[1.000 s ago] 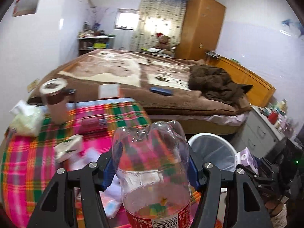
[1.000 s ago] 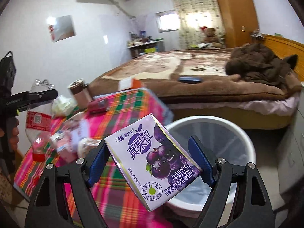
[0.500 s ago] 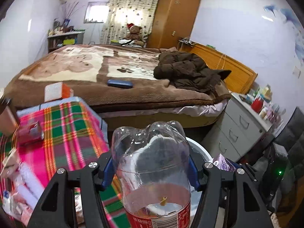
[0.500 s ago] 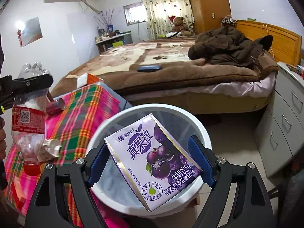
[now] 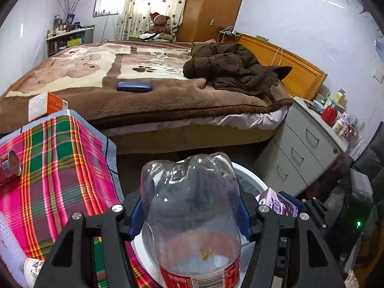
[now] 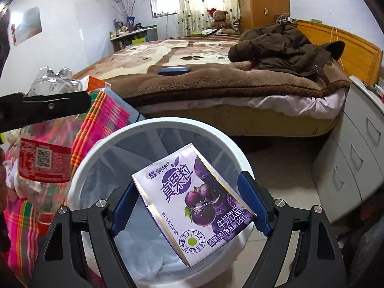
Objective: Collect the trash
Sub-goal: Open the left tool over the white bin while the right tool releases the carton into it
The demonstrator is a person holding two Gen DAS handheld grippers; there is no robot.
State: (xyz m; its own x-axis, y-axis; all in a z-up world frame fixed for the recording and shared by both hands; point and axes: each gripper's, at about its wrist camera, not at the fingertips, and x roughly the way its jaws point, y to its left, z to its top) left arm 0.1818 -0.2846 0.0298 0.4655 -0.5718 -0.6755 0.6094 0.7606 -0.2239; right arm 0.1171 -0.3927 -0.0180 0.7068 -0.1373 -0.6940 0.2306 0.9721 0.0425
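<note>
My left gripper (image 5: 190, 213) is shut on a clear plastic bottle (image 5: 192, 206) with a red label, held upside down over the near rim of the white trash bin (image 5: 252, 180). My right gripper (image 6: 190, 202) is shut on a purple drink carton (image 6: 194, 199), which hangs above the open mouth of the white trash bin (image 6: 153, 129). In the right wrist view the bottle (image 6: 40, 153) and the left gripper's finger (image 6: 48, 106) sit at the left, beside the bin. The carton (image 5: 278, 202) shows at the right in the left wrist view.
A table with a pink and green plaid cloth (image 5: 57, 168) stands left of the bin, with a can (image 5: 10, 165) and an orange box (image 5: 45, 105) on it. Behind is a bed (image 5: 144, 91) with a brown coat (image 5: 235, 67). Grey drawers (image 5: 302, 153) stand at the right.
Both grippers have swung right, away from the table and down toward the bin. The carton now hangs over the bin's mouth and the bottle has come to its rim. Both grips are unchanged.
</note>
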